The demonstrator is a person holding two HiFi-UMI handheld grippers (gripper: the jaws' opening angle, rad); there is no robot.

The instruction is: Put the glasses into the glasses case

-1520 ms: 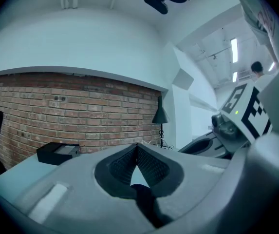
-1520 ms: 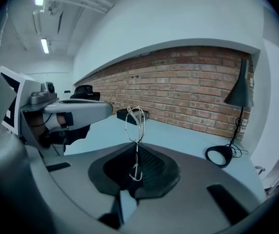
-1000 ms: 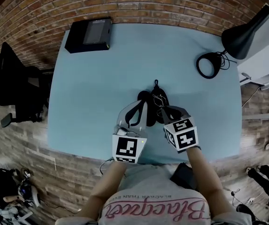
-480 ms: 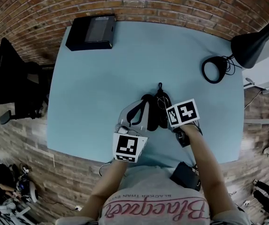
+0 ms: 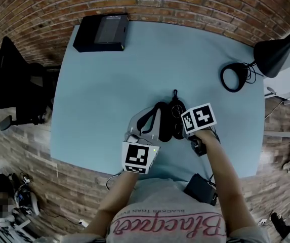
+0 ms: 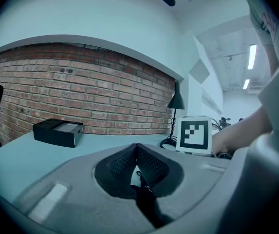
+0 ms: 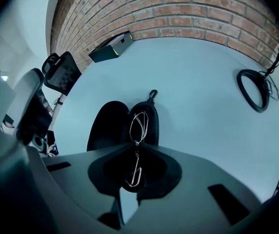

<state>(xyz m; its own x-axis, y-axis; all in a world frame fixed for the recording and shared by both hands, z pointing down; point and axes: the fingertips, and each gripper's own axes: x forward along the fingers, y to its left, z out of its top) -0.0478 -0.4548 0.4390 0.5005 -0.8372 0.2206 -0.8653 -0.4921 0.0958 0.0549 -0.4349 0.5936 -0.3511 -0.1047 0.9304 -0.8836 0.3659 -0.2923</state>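
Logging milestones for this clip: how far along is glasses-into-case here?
Done: the glasses case lies open on the table, and the left gripper looks shut on its edge. In hand: the right gripper has its jaws shut on the glasses, holding them over the open half. Left: set them inside, release, close the case.
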